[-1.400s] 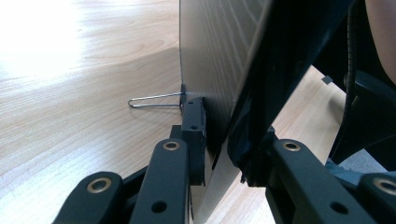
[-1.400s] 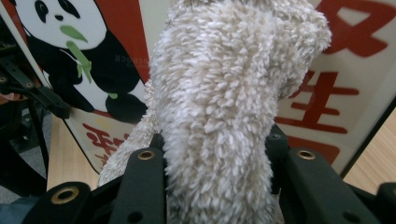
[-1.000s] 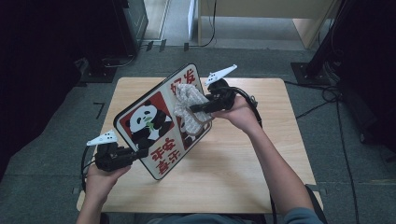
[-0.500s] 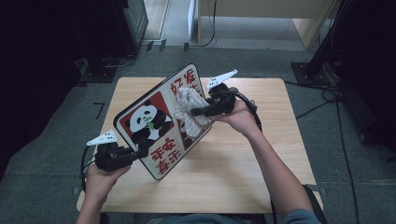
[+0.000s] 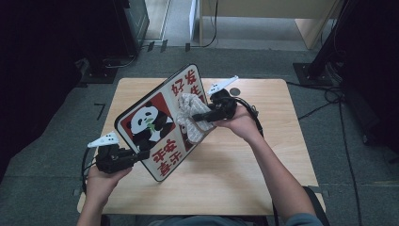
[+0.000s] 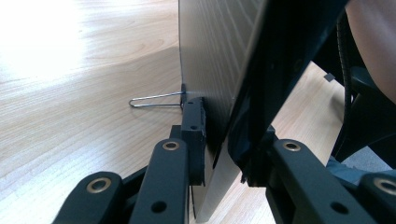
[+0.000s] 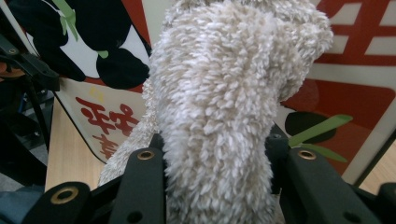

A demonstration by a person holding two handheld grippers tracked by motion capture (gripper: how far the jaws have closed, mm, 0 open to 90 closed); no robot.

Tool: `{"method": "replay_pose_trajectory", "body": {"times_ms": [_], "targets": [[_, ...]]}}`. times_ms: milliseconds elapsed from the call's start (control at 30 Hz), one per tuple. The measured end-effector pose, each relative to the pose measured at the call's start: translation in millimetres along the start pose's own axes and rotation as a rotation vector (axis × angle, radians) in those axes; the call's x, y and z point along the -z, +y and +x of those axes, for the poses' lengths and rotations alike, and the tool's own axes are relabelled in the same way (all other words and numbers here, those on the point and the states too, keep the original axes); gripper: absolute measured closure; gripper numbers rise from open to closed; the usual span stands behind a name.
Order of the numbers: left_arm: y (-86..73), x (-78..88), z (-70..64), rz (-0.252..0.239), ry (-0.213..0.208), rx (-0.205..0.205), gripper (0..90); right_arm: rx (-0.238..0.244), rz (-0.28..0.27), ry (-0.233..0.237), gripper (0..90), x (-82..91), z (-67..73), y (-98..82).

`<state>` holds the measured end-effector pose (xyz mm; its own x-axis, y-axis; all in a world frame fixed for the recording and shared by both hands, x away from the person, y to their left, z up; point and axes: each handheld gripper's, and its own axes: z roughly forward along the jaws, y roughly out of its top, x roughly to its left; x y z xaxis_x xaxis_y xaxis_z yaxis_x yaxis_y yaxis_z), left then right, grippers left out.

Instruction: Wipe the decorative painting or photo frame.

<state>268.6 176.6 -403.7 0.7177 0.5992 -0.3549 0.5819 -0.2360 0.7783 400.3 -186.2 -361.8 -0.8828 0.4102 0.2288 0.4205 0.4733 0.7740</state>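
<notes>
A panda sign board [image 5: 150, 125] with red and white panels and Chinese lettering stands tilted over the wooden table [image 5: 263, 160]. My left gripper [image 5: 141, 155] is shut on its lower left edge; in the left gripper view the board's edge [image 6: 219, 107] sits clamped between the black jaws of the left gripper [image 6: 226, 158]. My right gripper [image 5: 197, 116] is shut on a fluffy beige cloth [image 5: 190, 120] pressed against the board's face. In the right gripper view the cloth [image 7: 219, 107] bulges up between the jaws of the right gripper [image 7: 219, 177], with the board [image 7: 355, 93] behind it.
A thin wire clip [image 6: 154, 100] juts from the board's back over the tabletop. A small dark round mark [image 5: 235, 91] sits at the table's far edge. Black cables [image 5: 339, 99] and stand bases [image 5: 313, 73] lie on the grey floor around the table.
The right gripper with the cloth has shifted slightly across the board's face. The left gripper and the board have stayed put.
</notes>
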Motion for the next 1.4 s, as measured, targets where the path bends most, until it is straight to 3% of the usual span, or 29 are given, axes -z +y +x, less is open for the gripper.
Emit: {"method": "replay_pose_trajectory", "body": {"times_ms": [1400], "targets": [[-0.8,1.1,-1.1,0.001,-0.007,-0.007,74.1,-0.056,0.095,-0.017,62.3,-27.5,-6.5,-51.6]]}}
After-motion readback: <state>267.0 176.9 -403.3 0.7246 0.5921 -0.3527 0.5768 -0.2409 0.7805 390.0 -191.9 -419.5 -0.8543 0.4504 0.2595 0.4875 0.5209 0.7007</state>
